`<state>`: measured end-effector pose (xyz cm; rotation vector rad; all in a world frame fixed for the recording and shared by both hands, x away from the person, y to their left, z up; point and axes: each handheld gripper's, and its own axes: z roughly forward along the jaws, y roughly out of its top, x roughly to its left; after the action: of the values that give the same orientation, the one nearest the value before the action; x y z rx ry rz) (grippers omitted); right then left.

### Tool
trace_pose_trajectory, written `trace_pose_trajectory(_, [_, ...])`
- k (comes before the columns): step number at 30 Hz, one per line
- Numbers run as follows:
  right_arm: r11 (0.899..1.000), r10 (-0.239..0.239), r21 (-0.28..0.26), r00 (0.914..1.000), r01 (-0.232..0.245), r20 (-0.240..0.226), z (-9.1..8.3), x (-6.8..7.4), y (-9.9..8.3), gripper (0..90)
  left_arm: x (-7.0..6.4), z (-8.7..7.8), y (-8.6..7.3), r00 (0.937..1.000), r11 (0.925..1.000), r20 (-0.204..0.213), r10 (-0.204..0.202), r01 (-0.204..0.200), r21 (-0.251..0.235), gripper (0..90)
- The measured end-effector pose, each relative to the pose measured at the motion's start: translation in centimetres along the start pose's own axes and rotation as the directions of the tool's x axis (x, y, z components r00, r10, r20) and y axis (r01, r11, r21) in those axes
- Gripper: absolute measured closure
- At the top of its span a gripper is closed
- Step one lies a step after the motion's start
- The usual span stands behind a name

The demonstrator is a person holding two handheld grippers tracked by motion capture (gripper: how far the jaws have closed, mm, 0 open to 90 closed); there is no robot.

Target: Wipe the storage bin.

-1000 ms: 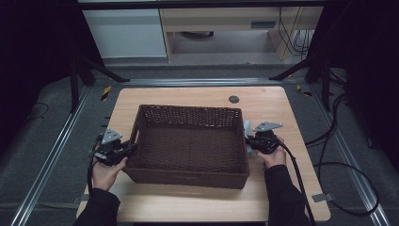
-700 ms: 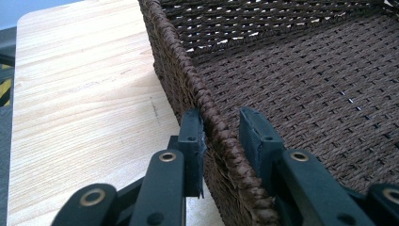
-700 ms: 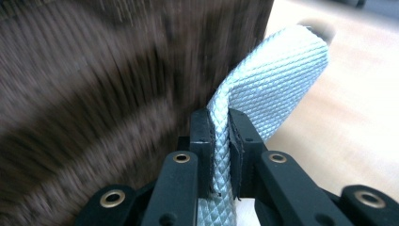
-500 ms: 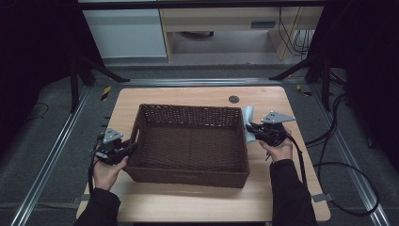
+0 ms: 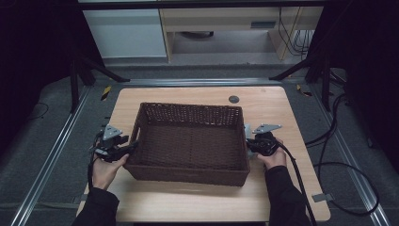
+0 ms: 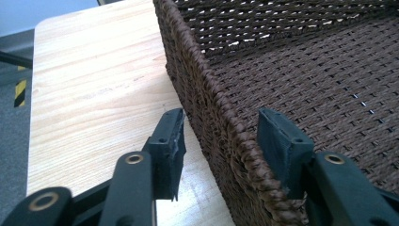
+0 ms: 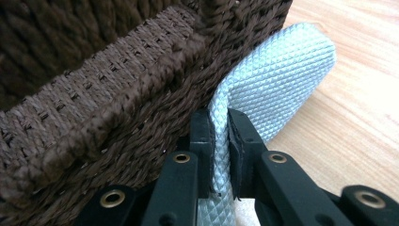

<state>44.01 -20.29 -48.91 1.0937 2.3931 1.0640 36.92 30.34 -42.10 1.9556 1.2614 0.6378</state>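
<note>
Right gripper (image 5: 251, 141) has swung back in from its raised spot of half a second ago and now sits against the basket's (image 5: 190, 141) 3 o'clock wall, jaws pinched tight on a silvery textured strap (image 7: 273, 94) just beside the weave. Left gripper (image 5: 123, 149) has barely shifted at 9 o'clock; its jaws stand wide, straddling the rim (image 6: 221, 113) with one inside and one outside, not yet closed. Basket rests mid-table (image 5: 282, 108), empty. I'd judge a two-handed lift or shift is being set up, with the left grip the missing piece.
</note>
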Motion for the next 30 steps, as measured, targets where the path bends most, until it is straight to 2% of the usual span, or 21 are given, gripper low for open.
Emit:
trace_pose_trajectory(2, [1.000,0.004,-0.014,1.0000,-0.004,-0.005,-0.4,0.1,0.1,82.0,0.0,-0.4,-0.1,0.9999,0.9999,0.017,-0.001,0.001,-0.013,48.6])
trace_pose_trajectory(4, [0.996,0.005,-0.084,1.0000,-0.006,-0.009,-1.6,0.1,0.6,82.0,-0.3,-0.9,-0.2,0.9998,0.9998,0.016,0.015,-0.015,-0.013,49.2])
trace_pose_trajectory(6, [0.989,0.009,-0.148,1.0000,-0.009,-0.004,-2.9,0.1,1.0,82.0,-0.4,-1.0,-0.4,0.9994,0.9996,0.022,0.027,-0.027,0.000,54.4])
trace_pose_trajectory(8, [0.979,0.000,-0.205,1.0000,0.001,0.004,-4.2,0.3,1.6,82.1,-0.5,-0.9,-0.5,0.9991,0.9998,0.036,0.022,-0.022,0.004,58.7])
trace_pose_trajectory(11, [0.970,-0.023,-0.241,0.9997,0.024,0.006,-5.5,0.8,2.0,82.1,-0.7,-0.7,-0.7,0.9991,0.9997,0.038,0.018,-0.019,0.016,66.0])
trace_pose_trajectory(16, [0.982,-0.035,-0.183,0.9994,0.034,-0.002,-4.6,1.3,1.1,82.1,-0.9,-0.7,-0.7,0.9995,0.9999,0.029,0.010,-0.010,0.012,69.1])
trace_pose_trajectory(19, [0.993,-0.029,-0.118,0.9995,0.027,-0.016,-3.2,1.4,0.2,82.1,-0.8,-0.6,-0.6,0.9996,0.9999,0.026,0.006,-0.006,0.011,69.4])
trace_pose_trajectory(20, [0.996,-0.033,-0.079,0.9993,0.032,-0.017,-2.5,1.4,-0.2,82.1,-0.8,-0.6,-0.6,0.9996,0.9999,0.027,0.005,-0.005,0.011,69.4])
trace_pose_trajectory(22, [0.999,-0.026,-0.029,0.9995,0.026,-0.017,-1.5,1.2,-0.7,82.1,-0.7,-0.4,-0.5,0.9996,0.9999,0.028,0.003,-0.004,0.010,69.5])
trace_pose_trajectory(24, [1.000,-0.011,-0.008,0.9997,0.010,-0.021,-1.1,1.0,-1.0,82.1,-0.6,-0.2,-0.4,0.9996,1.0000,0.029,-0.001,0.001,0.007,69.4])
trace_pose_trajectory(27, [1.000,-0.019,-0.024,0.9996,0.018,-0.021,-1.6,1.0,-0.7,82.1,-0.6,0.1,-0.2,0.9997,1.0000,0.026,-0.002,0.002,0.008,69.3])
trace_pose_trajectory(29, [0.996,-0.024,-0.084,0.9996,0.022,-0.015,-2.7,1.0,-0.1,82.0,-0.5,0.3,0.0,0.9997,1.0000,0.025,-0.003,0.003,0.007,69.3])
trace_pose_trajectory(30, [0.991,-0.027,-0.133,0.9996,0.025,-0.007,-3.6,1.0,0.5,82.1,-0.5,0.3,0.0,0.9997,1.0000,0.025,-0.004,0.004,0.006,69.2])
